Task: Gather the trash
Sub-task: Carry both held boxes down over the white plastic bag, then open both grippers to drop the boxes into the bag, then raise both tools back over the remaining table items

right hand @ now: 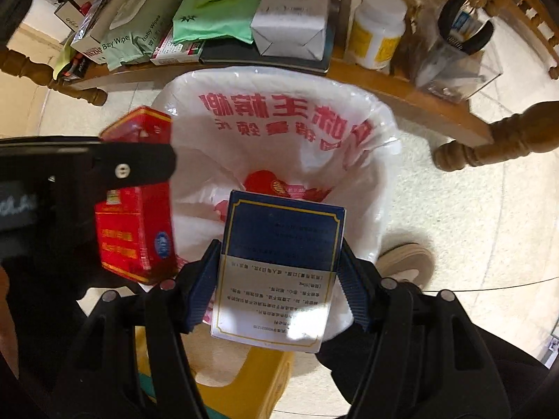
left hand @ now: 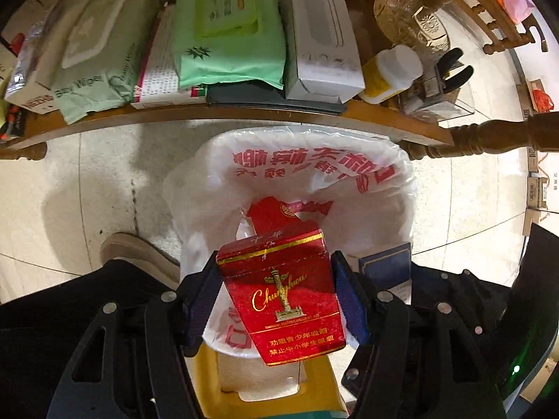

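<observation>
My left gripper (left hand: 277,295) has its jaws clenched on the red pack (left hand: 284,293), pads pressing its two narrow sides, the printed face turned up at the camera and the long axis running away from me, flip-top end farthest out. My right gripper (right hand: 279,277) likewise has its jaws clamped on the blue box (right hand: 279,272), gripped across its width, blue end far and white printed end near. Straight beyond and below both loads gapes the bag (left hand: 314,160), a white liner with red lettering stretched over a bin whose yellow wall shows at the near side. That is the relation that counts: each load already hangs over the mouth, the red pack toward its left part and the blue box nearer the middle, so the drop should be a matter of opening, not reaching. Neither hand looks closer than the other; they sit side by side, the left just beside the right in the right wrist view, both tilted downward into the opening. Something red (right hand: 279,185) already lies at the bottom of the liner. Past the far rim runs the bench (left hand: 223,113), crowded with wipes (left hand: 230,28) and a white box (left hand: 323,35). My shoe (right hand: 405,262) rests on the floor at the right of the bag.
</observation>
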